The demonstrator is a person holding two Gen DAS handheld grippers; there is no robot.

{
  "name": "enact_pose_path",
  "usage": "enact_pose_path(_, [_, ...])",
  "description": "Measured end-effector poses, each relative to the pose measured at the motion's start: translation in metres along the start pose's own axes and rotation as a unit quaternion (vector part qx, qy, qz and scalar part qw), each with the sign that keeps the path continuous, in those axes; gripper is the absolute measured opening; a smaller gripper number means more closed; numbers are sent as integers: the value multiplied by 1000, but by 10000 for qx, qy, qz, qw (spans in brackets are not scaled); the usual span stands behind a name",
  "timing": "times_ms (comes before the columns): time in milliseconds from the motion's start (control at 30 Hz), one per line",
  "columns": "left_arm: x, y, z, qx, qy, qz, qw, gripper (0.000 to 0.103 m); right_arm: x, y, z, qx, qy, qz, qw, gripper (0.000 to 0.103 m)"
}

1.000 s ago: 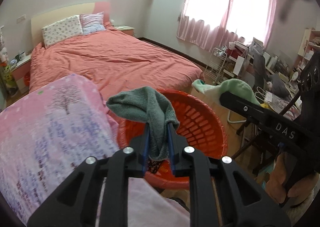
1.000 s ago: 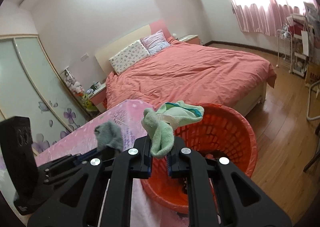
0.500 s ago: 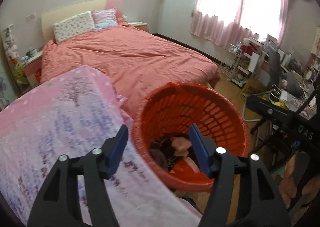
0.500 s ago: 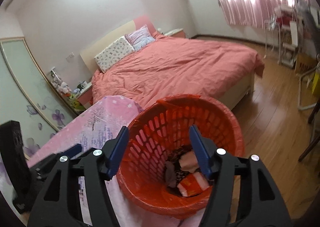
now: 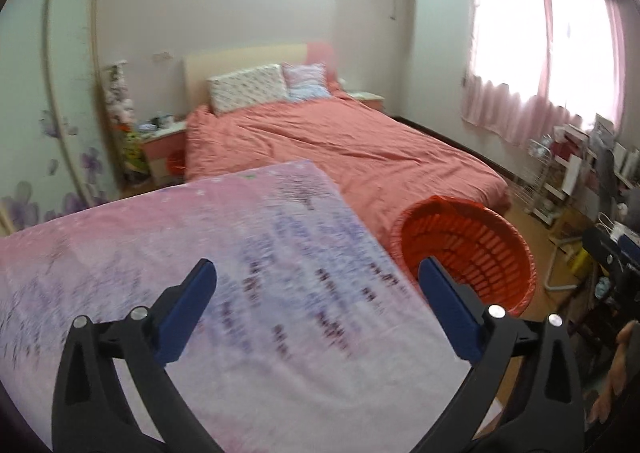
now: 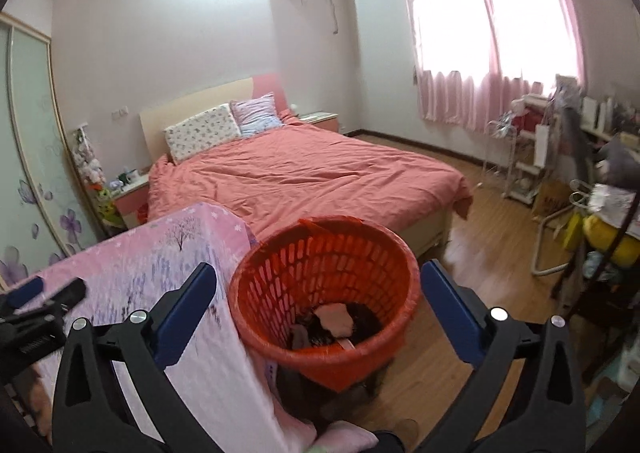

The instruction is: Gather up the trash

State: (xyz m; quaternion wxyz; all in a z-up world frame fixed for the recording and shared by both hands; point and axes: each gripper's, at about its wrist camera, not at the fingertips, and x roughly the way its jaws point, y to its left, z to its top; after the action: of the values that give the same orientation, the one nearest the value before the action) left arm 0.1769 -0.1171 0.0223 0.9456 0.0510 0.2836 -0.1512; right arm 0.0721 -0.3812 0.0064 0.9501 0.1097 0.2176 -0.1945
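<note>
Both grippers, left gripper [image 5: 318, 291] and right gripper [image 6: 318, 293], opening, empty; orange basket [image 6: 256, 285] beside pink-covered table [image 5: 200, 237].

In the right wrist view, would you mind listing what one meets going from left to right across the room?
Floral wardrobe door → pink patterned cloth → orange basket → bare wooden floor → cluttered shelves and desk.

Left gripper [image 5: 316, 285]: jaws opening, spread wide, nothing between them; blue pads [image 5: 188, 313] bare. Pointed forward and somewhat downward.

Right gripper [image 6: 318, 287]: jaws opening, spread wide, nothing gripped; pads [image 6: 448, 309] bare. Angled forward and down.

Left gripper's tip shows at left edge of right wrist view.
</note>
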Motion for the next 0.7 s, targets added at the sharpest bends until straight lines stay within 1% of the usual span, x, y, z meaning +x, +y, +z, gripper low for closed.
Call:
enact_pose_path(133, [-39,22,-28,-277,-177,243,9992,99,-28,11,-19,-201,-183,-73,9996,101])
enact_pose_path(233, [-63,36,-48,-441,-315,437,9976,99,-50,20,-33,-356,-453,-241,9980,101])
enact_pose_path(367, [-88,47,-72,-581,-482,739,9944,99,-66,34,-42,-554,-781,-370,9947,101])
enact_pose_path(433, [-96,50,-82,-638,-525,845,9930,99,-70,38,-45,-605,-838,-371,9940,101])
enact_pose_path(533, [-107,56,-98,-756,-503,968,9912,99,-75,43,-52,-580,-769,-275,9950,101])
enact_pose_path(700, [-118,63,-113,-847,-478,1088,9893,99,-67,44,-58,-503,-282,-194,9981,101])
